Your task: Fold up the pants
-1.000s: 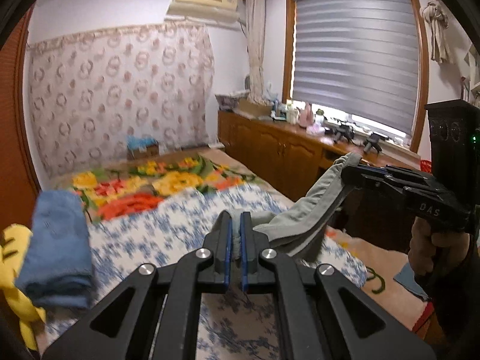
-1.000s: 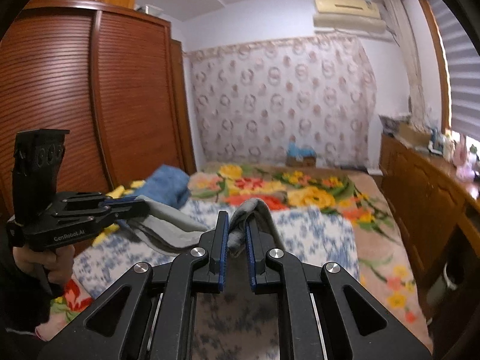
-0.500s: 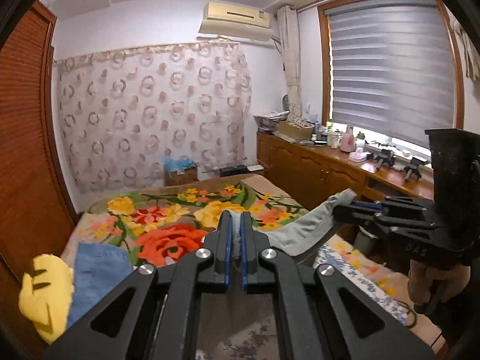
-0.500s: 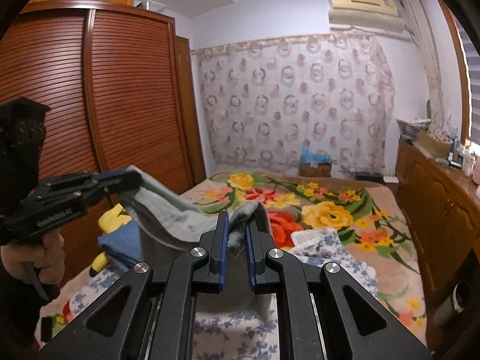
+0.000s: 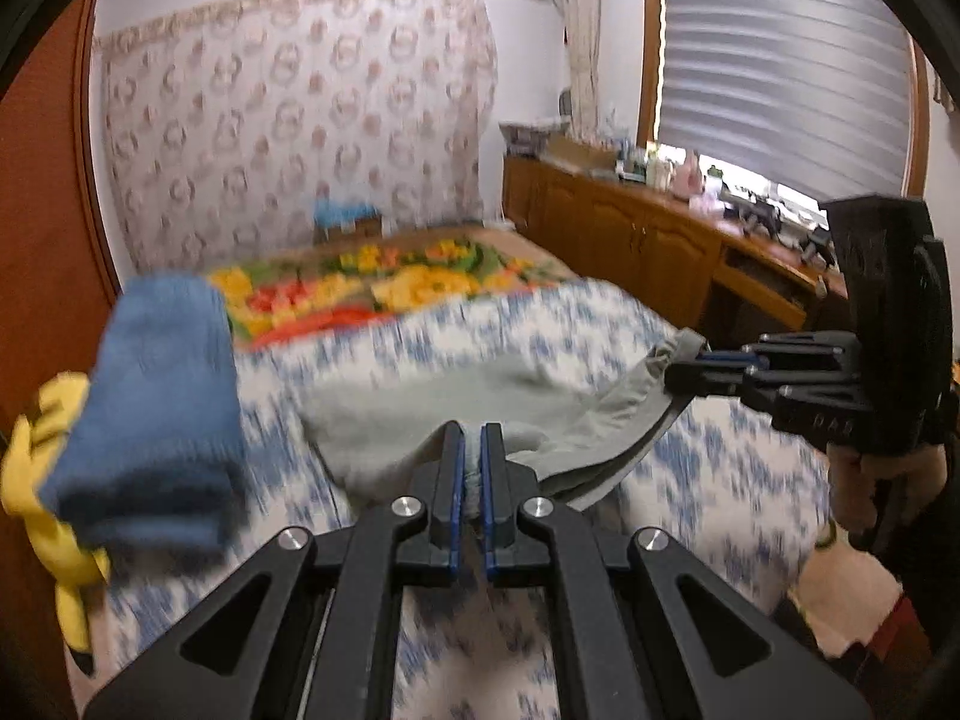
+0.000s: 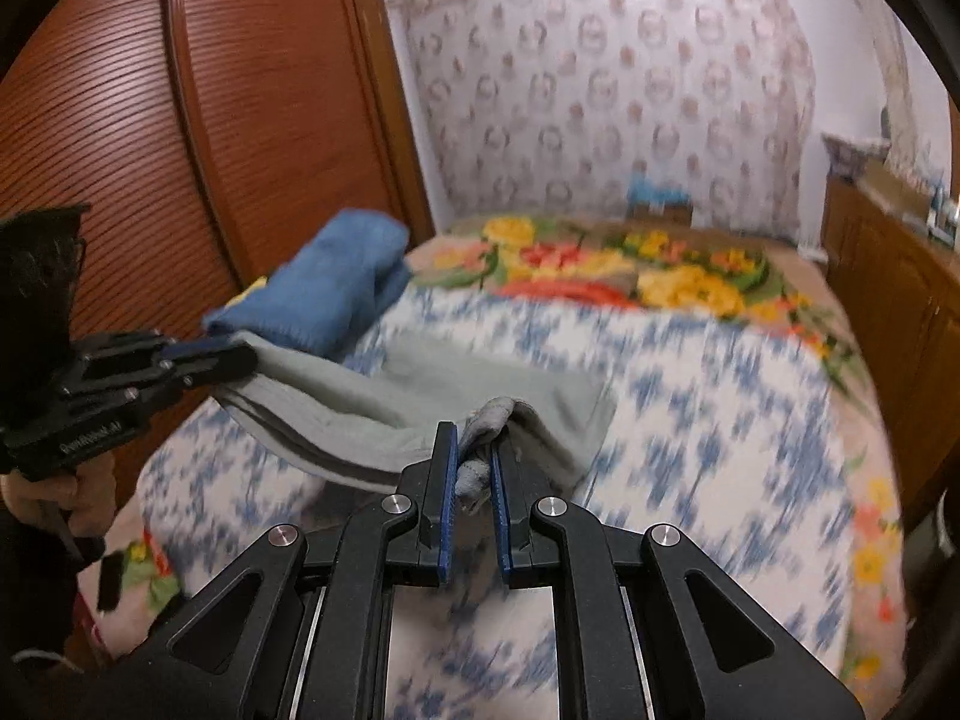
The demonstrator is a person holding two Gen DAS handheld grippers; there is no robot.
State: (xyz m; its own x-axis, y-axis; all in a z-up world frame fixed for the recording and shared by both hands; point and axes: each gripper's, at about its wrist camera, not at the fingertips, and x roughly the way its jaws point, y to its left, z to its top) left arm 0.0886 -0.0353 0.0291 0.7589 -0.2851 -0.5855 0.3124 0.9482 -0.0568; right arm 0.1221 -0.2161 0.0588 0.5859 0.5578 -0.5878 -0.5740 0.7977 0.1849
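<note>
1. L gripper (image 5: 471, 468) is clamping one end of the grey pants (image 5: 456, 414); jaws nearly together w/ cloth bunched between the blue pads.
2. R gripper (image 6: 474, 468) is pinching the other end, jaws slightly apart around a thicker wad of fabric.
3. Pants are hanging slack between both grippers, far part lying on the blue-and-white quilt (image 6: 708, 396), looks already doubled over.
4. Risk: R grip is holding only a small bunched wad, so it's prob. going to slip if the cloth gets tugged taut.
5. Risk: layers are sagging unevenly near the L side; laying down like this is likely leaving a skewed, creased fold.
6. Risk: blue folded cloth (image 5: 156, 414) is sitting just beside the pants; an edge could be landing on it or knocking it.
7. Hard to see: both views are motion-blurred, so quilt and pants edges are smearing.
8. Can't tell which end is waistband vs. legs, nor how many layers each gripper is holding.
9. Near edge of the bed is hidden under the gripper bodies; person is showing only as a hand (image 6: 54, 495) on each handle.
</note>
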